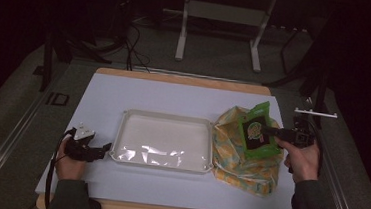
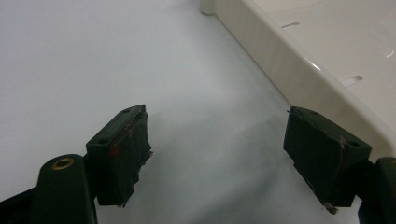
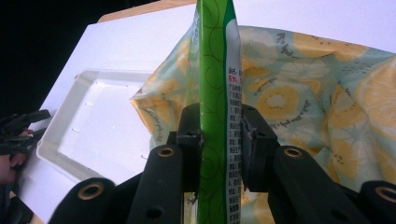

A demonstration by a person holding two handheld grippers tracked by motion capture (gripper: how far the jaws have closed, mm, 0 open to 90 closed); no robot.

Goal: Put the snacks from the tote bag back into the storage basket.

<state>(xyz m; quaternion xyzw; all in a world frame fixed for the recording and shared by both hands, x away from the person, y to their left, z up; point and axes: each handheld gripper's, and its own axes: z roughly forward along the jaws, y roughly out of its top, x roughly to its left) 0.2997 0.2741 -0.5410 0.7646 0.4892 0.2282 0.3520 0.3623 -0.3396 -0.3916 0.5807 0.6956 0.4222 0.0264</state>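
Looking down from the high view: white tray (image 1: 162,142) sits mid-table on a white board (image 1: 109,93). Left gripper (image 1: 103,151) rests just beside the tray's left edge, held in the left hand (image 1: 70,165). Right gripper (image 1: 266,131) holds a green packet (image 1: 257,133) over a lemon-print bag (image 1: 244,157), which touches the tray's right side.

Left gripper view: jaws wide apart, nothing between them; left gripper (image 2: 217,149) low over the board (image 2: 93,60), tray (image 2: 299,70) wall beside one jaw.

Right gripper view: jaws closed tight on the green packet (image 3: 217,93), held edge-on and upright; right gripper (image 3: 219,135) in front of the lemon-print bag (image 3: 317,93), tray (image 3: 98,121) beyond.
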